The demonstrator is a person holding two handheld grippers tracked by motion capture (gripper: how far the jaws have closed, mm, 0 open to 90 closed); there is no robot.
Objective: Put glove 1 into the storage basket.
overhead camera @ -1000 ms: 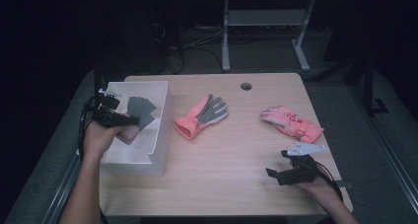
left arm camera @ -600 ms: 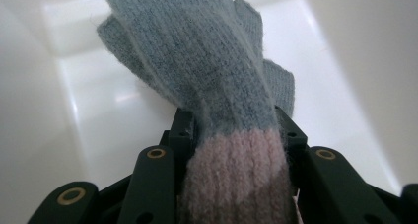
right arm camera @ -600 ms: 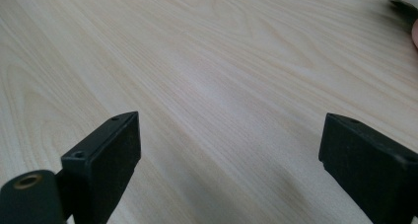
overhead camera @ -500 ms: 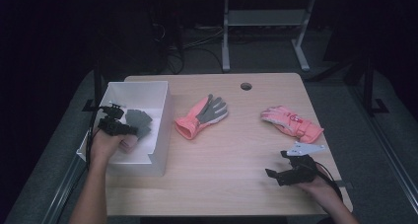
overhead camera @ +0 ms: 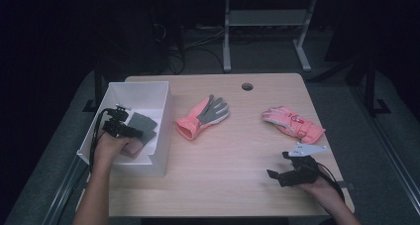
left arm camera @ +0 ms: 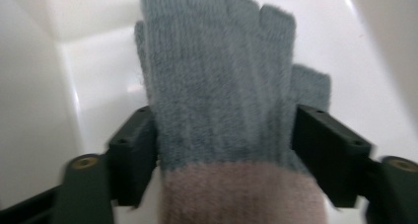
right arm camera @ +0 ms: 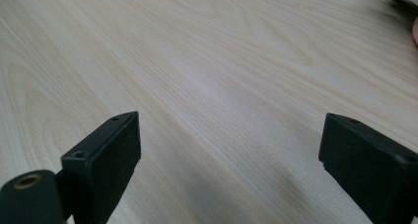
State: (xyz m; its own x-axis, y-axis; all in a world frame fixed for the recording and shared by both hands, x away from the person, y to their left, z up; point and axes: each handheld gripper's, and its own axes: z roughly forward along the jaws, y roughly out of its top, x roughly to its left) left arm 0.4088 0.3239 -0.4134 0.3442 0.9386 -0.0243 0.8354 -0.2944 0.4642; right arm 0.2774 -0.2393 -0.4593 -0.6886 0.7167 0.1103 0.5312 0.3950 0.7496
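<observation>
A grey knitted glove (left arm camera: 217, 86) with a pinkish cuff lies flat on the floor of the white box (overhead camera: 164, 117) at the table's left. My left gripper (left arm camera: 224, 155) is down inside the box (left arm camera: 88, 86); its jaws stand wide on either side of the glove, just above the cuff, without squeezing it. From above, that left gripper (overhead camera: 130, 131) points right over the grey glove (overhead camera: 142, 123). My right gripper (overhead camera: 275, 174) rests low near the table's front right, open, and between the jaws of the right gripper (right arm camera: 229, 155) there is bare wood.
An orange glove with a grey palm (overhead camera: 202, 117) lies mid-table, right of the box. A pink glove (overhead camera: 293, 124) lies farther right, just beyond my right hand. A cable hole (overhead camera: 247, 86) sits near the far edge. Dark floor surrounds the table.
My left gripper came down and back into the box with the grey glove, which now lies on the box floor between widened jaws. The right gripper has stayed put.
</observation>
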